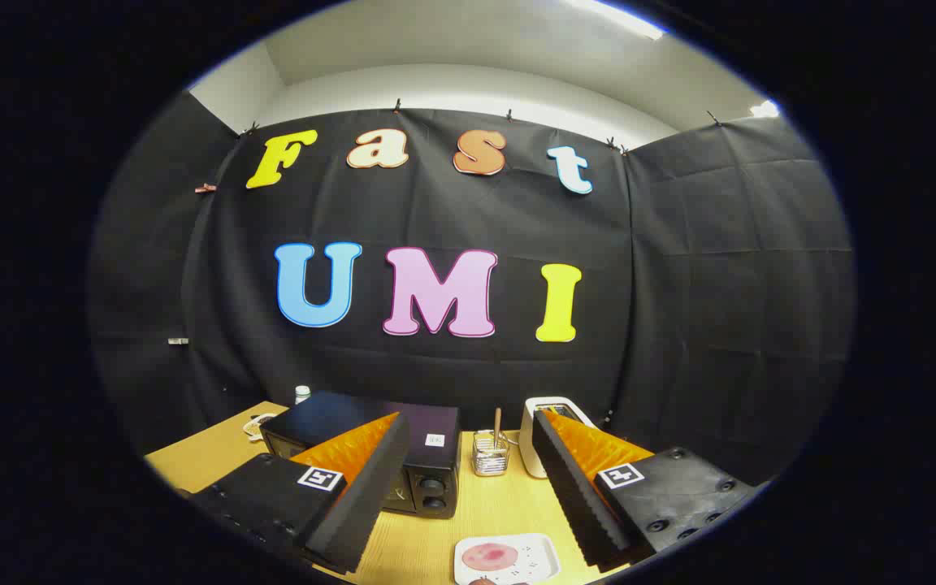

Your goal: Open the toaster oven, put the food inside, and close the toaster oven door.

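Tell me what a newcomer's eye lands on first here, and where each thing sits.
The open claw stands out first, its two orange-backed black fingers spread wide over the wooden table and holding nothing. Behind its left finger sits the black toaster oven. A white plate of pink food lies between the fingers.

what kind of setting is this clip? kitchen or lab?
Looks like a staged recording booth, not a real kitchen: black cloth wall hung behind a wooden table, with a toaster oven, a white appliance and a plate of food laid out. The gripper is open, holding nothing.
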